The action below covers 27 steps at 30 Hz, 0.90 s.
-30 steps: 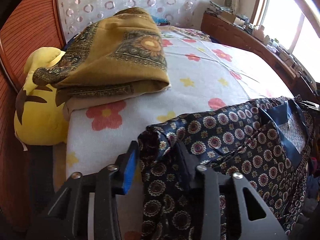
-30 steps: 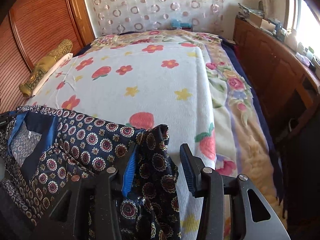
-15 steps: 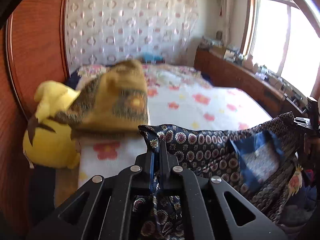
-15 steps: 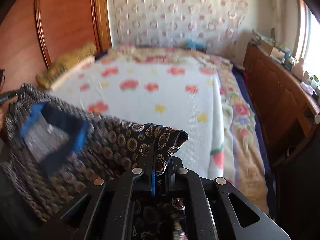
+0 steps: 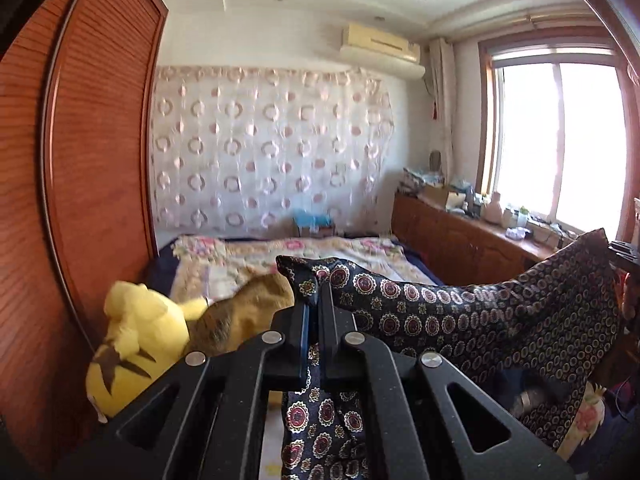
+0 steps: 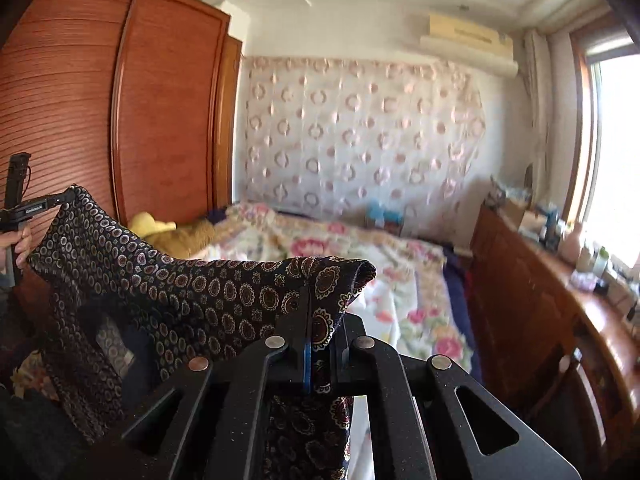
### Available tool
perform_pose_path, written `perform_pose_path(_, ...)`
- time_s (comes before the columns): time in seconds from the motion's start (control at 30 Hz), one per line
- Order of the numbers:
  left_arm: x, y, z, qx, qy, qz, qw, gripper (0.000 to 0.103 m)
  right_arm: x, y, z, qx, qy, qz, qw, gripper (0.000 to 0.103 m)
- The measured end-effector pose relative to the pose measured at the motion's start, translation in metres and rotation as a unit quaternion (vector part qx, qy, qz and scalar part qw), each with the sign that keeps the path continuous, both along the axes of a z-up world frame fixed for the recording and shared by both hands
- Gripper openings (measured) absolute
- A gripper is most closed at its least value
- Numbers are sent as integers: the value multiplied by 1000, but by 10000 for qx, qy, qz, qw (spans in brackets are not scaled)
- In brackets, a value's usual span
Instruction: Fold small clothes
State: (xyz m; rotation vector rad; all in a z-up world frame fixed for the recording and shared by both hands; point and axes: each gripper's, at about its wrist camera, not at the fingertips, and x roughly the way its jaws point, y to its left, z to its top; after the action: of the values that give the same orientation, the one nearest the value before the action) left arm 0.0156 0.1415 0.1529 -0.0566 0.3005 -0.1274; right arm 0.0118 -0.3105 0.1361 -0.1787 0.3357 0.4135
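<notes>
Clothing first: a dark navy garment printed with round medallions hangs stretched in the air above the near edge of the bed, one corner pinched in each gripper.

Seen from the left wrist, the left gripper is clamped tight on a bunched corner, which pokes up past the fingertips while more cloth drops below the jaws. The fabric runs off to the right and rises to a point where the right gripper shows only as a dark edge at the frame border. Only this view shows a yellow plush toy in full, low on the left against the wooden wardrobe, with a folded mustard-brown cloth touching it.

Seen from the right wrist, the right gripper is closed on the other corner, blue pad lining showing beside the cloth. Here the left gripper appears from outside, at the far left, with a hand on its handle and the cloth's corner in its tip. A pale patch shows through the hanging part of the garment.

Beyond lies a bed with a floral blanket, a curtain with rings across the back wall, an air conditioner above it, a bright window, and a cluttered wooden counter along the right.
</notes>
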Motion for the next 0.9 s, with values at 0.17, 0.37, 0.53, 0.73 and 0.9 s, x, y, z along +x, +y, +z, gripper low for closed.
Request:
perform_pose_path(0.17, 0, 18, 37, 7, -398, 186, 9990, 4, -12, 4, 52, -111, -633, 6, 9979, 5)
perform_pose_path(0.37, 38, 32, 60, 84, -452, 419, 9981, 4, 21, 16, 96, -224, -837, -164, 9961, 5)
perform_pose_path(0.53, 98, 43, 22, 54, 125, 655, 9978, 4, 86, 58, 71, -371, -273, -253, 9986, 6)
perform_pose_path(0.73, 172, 66, -86, -159, 1487, 1010, 9836, 18, 197, 104, -27, -469, 1307, -631, 9883, 32)
perform_pose_path(0.9, 153, 62, -126, -202, 1660, 852, 9822, 41, 217, 110, -99, -431, 1989, -798, 9758, 32)
